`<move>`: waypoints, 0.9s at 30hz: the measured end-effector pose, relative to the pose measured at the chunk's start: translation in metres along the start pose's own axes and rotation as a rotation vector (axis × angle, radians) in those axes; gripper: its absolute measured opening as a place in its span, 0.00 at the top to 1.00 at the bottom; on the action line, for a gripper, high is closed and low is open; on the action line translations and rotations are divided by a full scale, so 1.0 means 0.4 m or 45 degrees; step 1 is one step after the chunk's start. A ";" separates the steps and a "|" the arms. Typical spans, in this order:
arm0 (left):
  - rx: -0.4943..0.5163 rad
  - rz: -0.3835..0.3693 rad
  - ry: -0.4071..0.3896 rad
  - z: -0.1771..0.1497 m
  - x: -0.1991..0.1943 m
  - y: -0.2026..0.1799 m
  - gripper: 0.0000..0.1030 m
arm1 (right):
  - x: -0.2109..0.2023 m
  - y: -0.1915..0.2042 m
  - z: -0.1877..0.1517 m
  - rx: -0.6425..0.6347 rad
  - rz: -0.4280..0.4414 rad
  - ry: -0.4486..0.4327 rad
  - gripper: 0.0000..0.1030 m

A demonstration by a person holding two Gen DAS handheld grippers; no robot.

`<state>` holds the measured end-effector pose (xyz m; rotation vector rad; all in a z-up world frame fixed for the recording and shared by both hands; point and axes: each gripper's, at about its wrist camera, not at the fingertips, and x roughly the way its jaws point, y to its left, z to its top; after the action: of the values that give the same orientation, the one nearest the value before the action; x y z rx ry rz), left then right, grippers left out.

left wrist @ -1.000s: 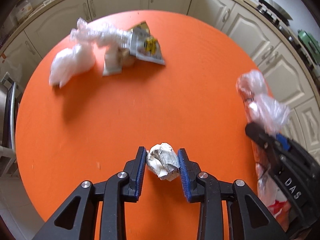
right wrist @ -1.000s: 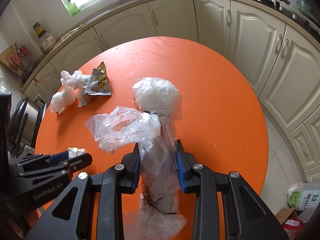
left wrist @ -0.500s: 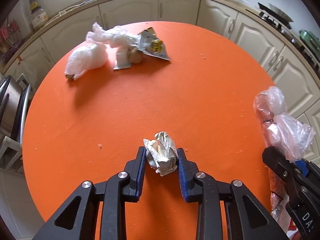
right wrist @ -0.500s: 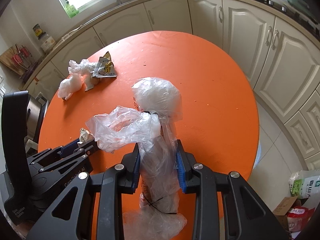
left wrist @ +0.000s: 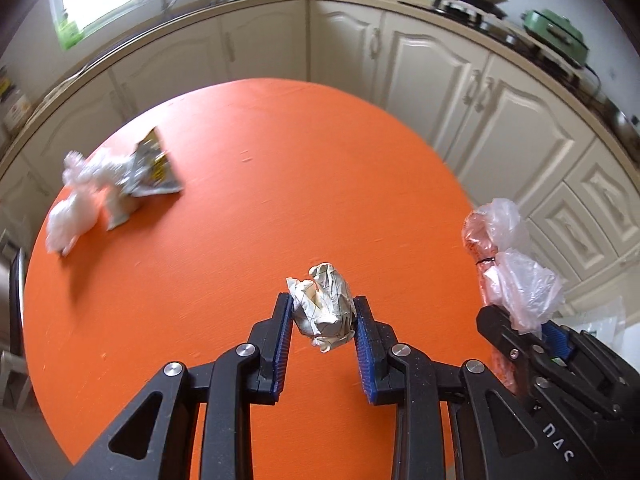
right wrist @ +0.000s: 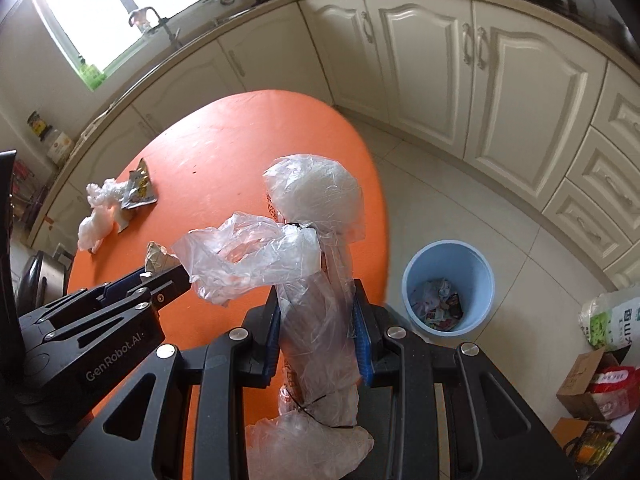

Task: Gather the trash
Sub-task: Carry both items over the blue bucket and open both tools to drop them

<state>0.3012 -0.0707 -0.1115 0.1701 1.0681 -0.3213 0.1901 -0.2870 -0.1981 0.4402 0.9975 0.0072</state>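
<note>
My left gripper (left wrist: 322, 326) is shut on a crumpled paper ball (left wrist: 322, 308), held above the round orange table (left wrist: 256, 168). My right gripper (right wrist: 316, 320) is shut on a bundle of clear plastic bags (right wrist: 316, 240), which stands up between its blue pads near the table's right edge. In the left wrist view that plastic bundle (left wrist: 512, 264) and the right gripper (left wrist: 520, 336) show at the right. In the right wrist view the left gripper (right wrist: 160, 276) and the paper ball (right wrist: 156, 258) show at the left. A blue bin (right wrist: 448, 284) with trash inside stands on the floor to the right of the table.
A pile of white plastic wraps (left wrist: 84, 196) and a foil snack wrapper (left wrist: 154, 168) lies at the table's far left. Cream kitchen cabinets (right wrist: 500, 72) curve round behind. Bags and a cardboard box (right wrist: 596, 376) sit on the floor at the far right.
Both grippers have swung right toward the table's edge with their loads. The blue bin has come into the right wrist view. The left jaws closed a little tighter on the paper ball.
</note>
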 end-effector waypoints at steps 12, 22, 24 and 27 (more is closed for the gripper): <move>0.307 -0.065 0.037 0.093 0.118 -0.250 0.75 | -0.079 -0.312 0.040 0.316 -0.165 -0.118 0.70; 0.475 -0.085 0.090 0.142 0.235 -0.413 0.75 | -0.044 -0.471 0.039 0.492 -0.219 -0.072 0.70; 0.522 -0.102 0.102 0.153 0.260 -0.448 0.75 | -0.034 -0.487 0.037 0.523 -0.225 -0.062 0.70; 0.586 -0.122 0.125 0.162 0.292 -0.491 0.74 | -0.019 -0.510 0.033 0.564 -0.247 -0.050 0.70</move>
<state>0.3401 -0.2949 -0.1800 0.5519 1.0881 -0.6491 0.1573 -0.4792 -0.2594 0.7425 0.9993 -0.4016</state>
